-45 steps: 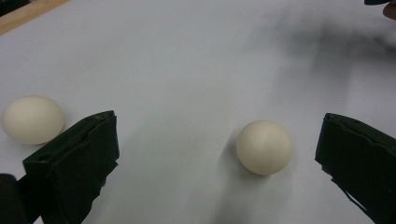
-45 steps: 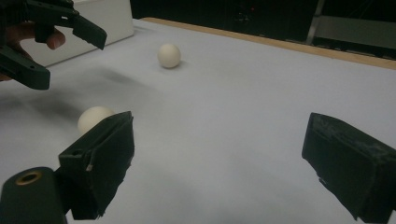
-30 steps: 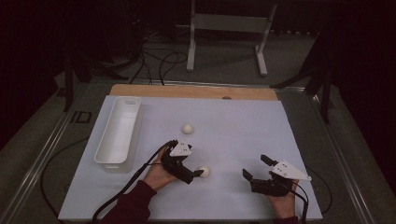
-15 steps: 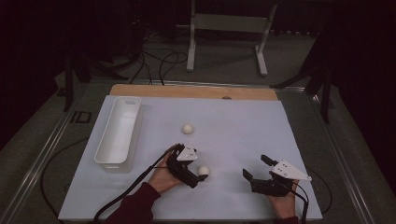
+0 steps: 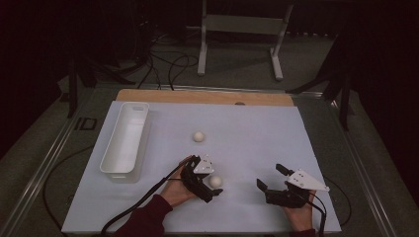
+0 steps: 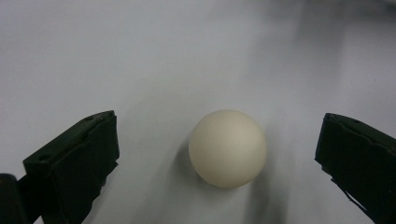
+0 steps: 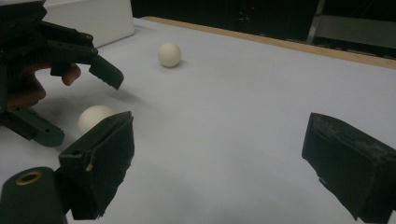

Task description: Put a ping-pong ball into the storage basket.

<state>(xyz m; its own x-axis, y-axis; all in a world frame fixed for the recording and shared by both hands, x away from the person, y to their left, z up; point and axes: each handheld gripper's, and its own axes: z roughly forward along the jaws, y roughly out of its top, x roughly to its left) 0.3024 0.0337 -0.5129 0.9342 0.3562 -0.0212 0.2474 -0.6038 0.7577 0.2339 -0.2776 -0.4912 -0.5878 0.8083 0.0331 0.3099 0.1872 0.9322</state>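
Ball [image 6: 228,148] on white mat [image 5: 257,148], near-centre, dead ahead between my left gripper's [image 5: 208,186] jaws | jaws apart, untouching, ball slightly right of midline | round, no long axis | right gripper [image 5: 272,180] spread, idle, farther right | second ball [image 5: 198,137] farther off.

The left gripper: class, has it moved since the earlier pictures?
Yes. The left gripper has shifted right, away from the tray, so its open jaws now flank the near ball.

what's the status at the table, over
Left gripper open, jaws either side of near ball. Right gripper open, holding nothing. Nothing in the way.
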